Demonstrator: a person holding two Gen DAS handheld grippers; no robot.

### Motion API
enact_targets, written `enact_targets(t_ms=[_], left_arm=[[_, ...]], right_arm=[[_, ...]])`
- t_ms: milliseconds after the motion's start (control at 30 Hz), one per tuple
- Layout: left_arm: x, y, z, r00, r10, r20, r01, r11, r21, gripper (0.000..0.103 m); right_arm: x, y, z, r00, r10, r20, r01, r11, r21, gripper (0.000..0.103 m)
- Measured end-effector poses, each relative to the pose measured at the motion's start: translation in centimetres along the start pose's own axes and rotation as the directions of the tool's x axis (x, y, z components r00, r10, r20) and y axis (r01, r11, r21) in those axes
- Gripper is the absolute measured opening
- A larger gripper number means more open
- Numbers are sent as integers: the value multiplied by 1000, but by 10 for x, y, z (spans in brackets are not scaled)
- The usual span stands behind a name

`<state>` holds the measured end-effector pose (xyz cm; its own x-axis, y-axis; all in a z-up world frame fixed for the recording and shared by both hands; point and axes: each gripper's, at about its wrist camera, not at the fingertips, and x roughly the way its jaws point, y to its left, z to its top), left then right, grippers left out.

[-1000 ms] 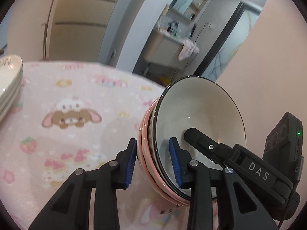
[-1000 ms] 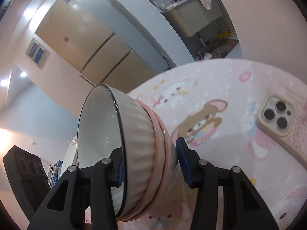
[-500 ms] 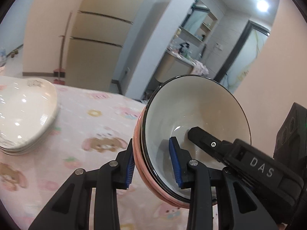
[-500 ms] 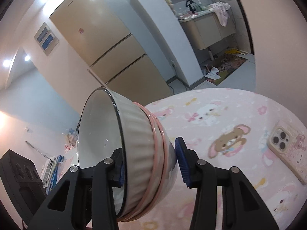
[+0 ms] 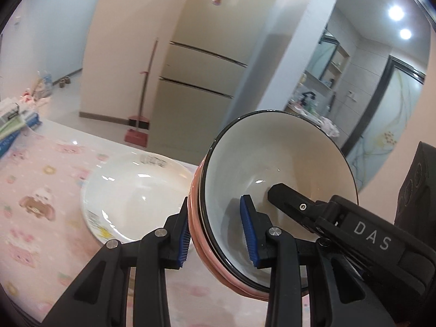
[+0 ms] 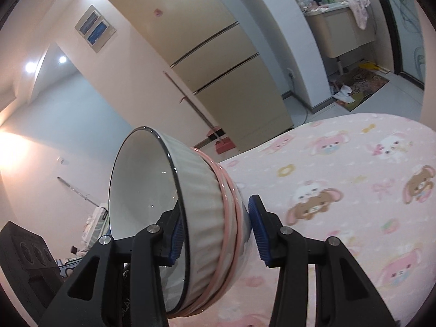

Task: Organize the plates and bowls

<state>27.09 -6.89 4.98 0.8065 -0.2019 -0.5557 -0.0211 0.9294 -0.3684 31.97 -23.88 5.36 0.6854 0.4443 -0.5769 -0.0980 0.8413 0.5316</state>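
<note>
Held load: a nested stack of bowls [image 5: 278, 190], a grey-white ribbed ceramic bowl with a dark rim sitting inside pink-rimmed bowls, is lifted clear above the pink cartoon-print tablecloth [image 6: 354, 190] and tipped well onto its side.

Left gripper [image 5: 218, 234]: its blue-padded jaws are clamped across the stack's wall, one pad outside against the pink rims, the other inside the top bowl's cavity. This pinch grips all the walls at once, so the bowls should travel as one unit.

Right gripper [image 6: 218, 231]: likewise closed on the same stack from the opposite side, one pad inside the bowl, the other pressing the outer wall near the base. Its black body also shows in the left wrist view, reaching into the bowl.

Why two grips: a tilted stack would probably slide apart or twist under one pinch; opposing holds steady it.

Likely destination: a white glossy ceramic plate pile [image 5: 136, 190] with a small printed mark lies on the tablecloth just left of and behind the stack. Judging by the task, the bowls are being carried toward or beside it.

Risk: glazed walls are slick; the inner bowl could slip out if the tilt grows.

Background: a beige multi-door refrigerator [image 6: 218, 62] and a red broom and dustpan [image 5: 139, 133] stand beyond the table.
</note>
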Motion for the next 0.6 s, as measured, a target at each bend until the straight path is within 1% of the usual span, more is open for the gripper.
enact_targets(t_ms=[133,300,400,467,600], left_arm=[[6,28,13,1000,24,6,-24,1000,-10,36],[21,62,19,999,52,-3,-52,998,-22,36],[34,79,20,997,76,-30,-76,997,1,36],[43,91,19,994,96,-58,-96,995,-3,36],[57,107,18,992,100,-76,-101,995,-15,36]], right_arm=[[26,21,0,1000,15,-18,-15,1000,-20,43],[58,36,-4,998,33,-53,-35,999,-24,43],[79,42,-12,996,39,-77,-40,999,-19,43],[94,43,-17,993,27,-113,-26,1000,7,43],[116,44,-23,989,17,-145,-17,1000,3,43]])
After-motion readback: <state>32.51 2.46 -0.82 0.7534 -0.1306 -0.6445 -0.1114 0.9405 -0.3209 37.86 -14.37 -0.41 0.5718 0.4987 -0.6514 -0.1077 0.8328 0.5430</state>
